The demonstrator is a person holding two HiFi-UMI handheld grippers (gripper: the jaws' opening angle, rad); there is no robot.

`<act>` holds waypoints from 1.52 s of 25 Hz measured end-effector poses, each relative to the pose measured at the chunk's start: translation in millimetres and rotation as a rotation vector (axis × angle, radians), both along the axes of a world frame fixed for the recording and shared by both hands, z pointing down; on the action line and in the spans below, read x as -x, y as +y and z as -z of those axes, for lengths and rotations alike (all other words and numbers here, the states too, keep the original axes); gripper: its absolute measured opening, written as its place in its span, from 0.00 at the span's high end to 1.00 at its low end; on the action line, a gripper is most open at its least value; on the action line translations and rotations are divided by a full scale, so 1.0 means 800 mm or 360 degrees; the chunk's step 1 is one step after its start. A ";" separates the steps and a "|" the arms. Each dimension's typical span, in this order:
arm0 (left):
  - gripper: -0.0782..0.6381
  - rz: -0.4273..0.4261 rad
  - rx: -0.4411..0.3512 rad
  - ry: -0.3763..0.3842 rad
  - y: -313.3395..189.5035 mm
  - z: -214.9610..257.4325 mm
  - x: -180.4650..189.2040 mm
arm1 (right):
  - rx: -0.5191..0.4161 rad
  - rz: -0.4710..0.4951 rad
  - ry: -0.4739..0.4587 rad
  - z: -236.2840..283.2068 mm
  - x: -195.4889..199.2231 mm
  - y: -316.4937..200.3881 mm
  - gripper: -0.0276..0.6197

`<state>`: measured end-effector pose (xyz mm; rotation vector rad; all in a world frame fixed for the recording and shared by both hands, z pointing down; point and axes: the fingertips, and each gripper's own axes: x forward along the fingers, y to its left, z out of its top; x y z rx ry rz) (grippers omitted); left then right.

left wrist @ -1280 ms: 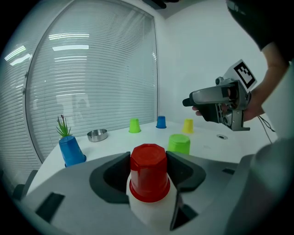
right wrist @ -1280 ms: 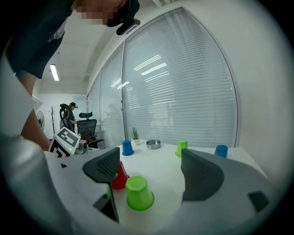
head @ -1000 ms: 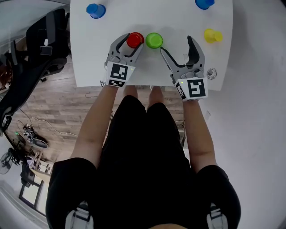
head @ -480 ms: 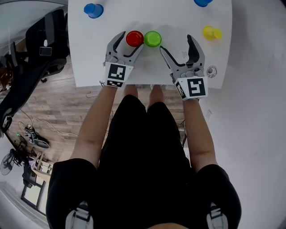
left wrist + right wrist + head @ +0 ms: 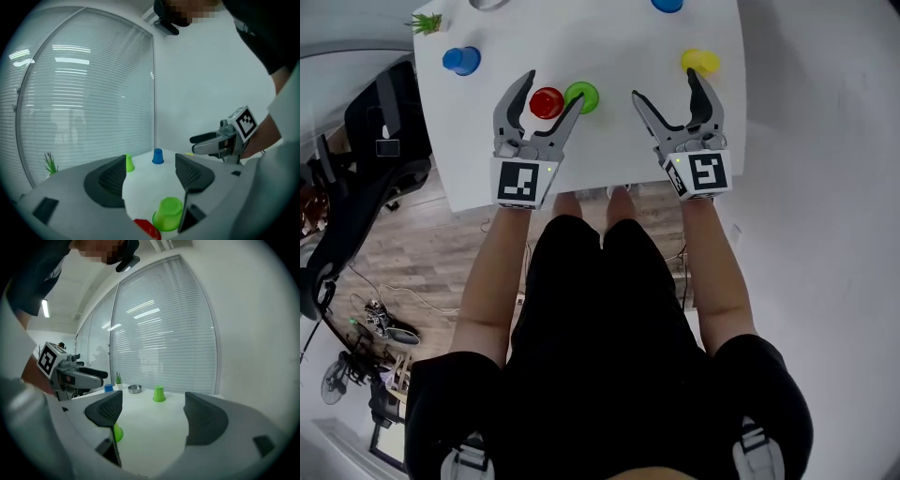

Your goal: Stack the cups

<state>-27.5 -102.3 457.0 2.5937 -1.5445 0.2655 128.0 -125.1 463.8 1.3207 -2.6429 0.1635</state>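
An upturned red cup [image 5: 547, 102] and an upturned green cup [image 5: 581, 96] stand side by side near the table's front edge. My left gripper [image 5: 549, 94] hangs above the red cup, open, its jaws having just been opening with nothing between the pads. From the left gripper view the green cup [image 5: 168, 213] and the red cup [image 5: 146, 228] lie below the open left gripper [image 5: 150, 176]. To the right, my right gripper [image 5: 667, 87] is open and empty. A yellow cup [image 5: 700, 62] sits beyond it.
A blue cup [image 5: 461, 60] stands at the table's left side, another blue cup [image 5: 667, 4] at the far edge, a small plant [image 5: 427, 21] at the far left corner. A lime cup [image 5: 159, 393] and a metal bowl [image 5: 135, 388] stand far back. The white table [image 5: 619, 37] ends just before the grippers.
The left jaws spread apart from around the red cup and the gripper lifted off it; the red cup stays on the table. The right gripper shifted a little toward the far side.
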 end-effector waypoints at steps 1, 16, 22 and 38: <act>0.42 -0.0017 -0.0026 0.0013 -0.007 0.010 -0.011 | -0.0004 -0.0028 -0.0002 0.001 -0.010 -0.007 0.32; 0.46 -0.0202 -0.0043 0.0068 -0.065 0.005 -0.147 | 0.0108 -0.0308 0.0059 -0.071 -0.129 -0.083 0.40; 0.46 -0.0229 -0.0013 0.0055 -0.069 -0.010 -0.161 | 0.0202 -0.0337 0.0099 -0.115 -0.140 -0.098 0.44; 0.46 -0.0210 -0.0006 0.0086 -0.072 -0.006 -0.155 | 0.0176 -0.0295 0.0180 -0.115 -0.133 -0.102 0.60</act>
